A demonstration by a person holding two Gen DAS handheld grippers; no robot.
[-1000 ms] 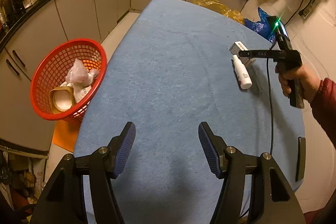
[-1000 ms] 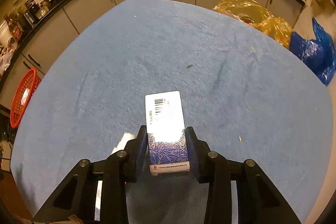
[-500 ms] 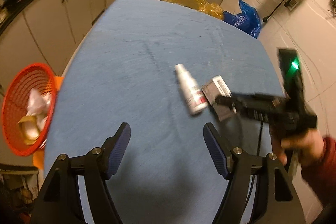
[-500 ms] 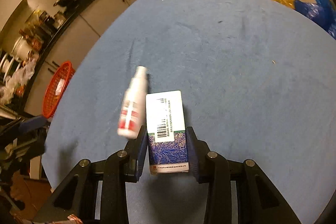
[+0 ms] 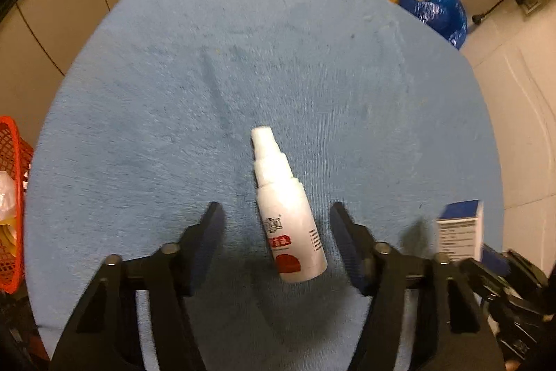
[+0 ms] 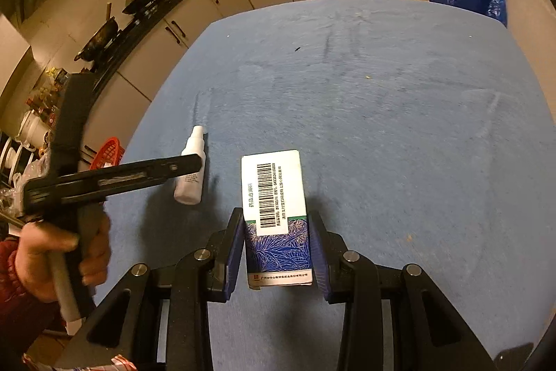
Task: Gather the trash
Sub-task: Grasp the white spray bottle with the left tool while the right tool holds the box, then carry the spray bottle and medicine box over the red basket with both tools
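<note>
I've swung my left gripper (image 5: 274,232) over so its spread jaws straddle the spray bottle (image 5: 286,214) lying on the blue table (image 5: 312,75), my right gripper (image 6: 276,249) clenches the box (image 6: 276,218), red basket (image 5: 10,197) awaits both.

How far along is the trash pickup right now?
Some trash already sits in the red basket. The right gripper is shut on the blue and white box. The left gripper is open around the white spray bottle, which lies on the blue table, not yet gripped. Both items are yet to reach the basket.
</note>
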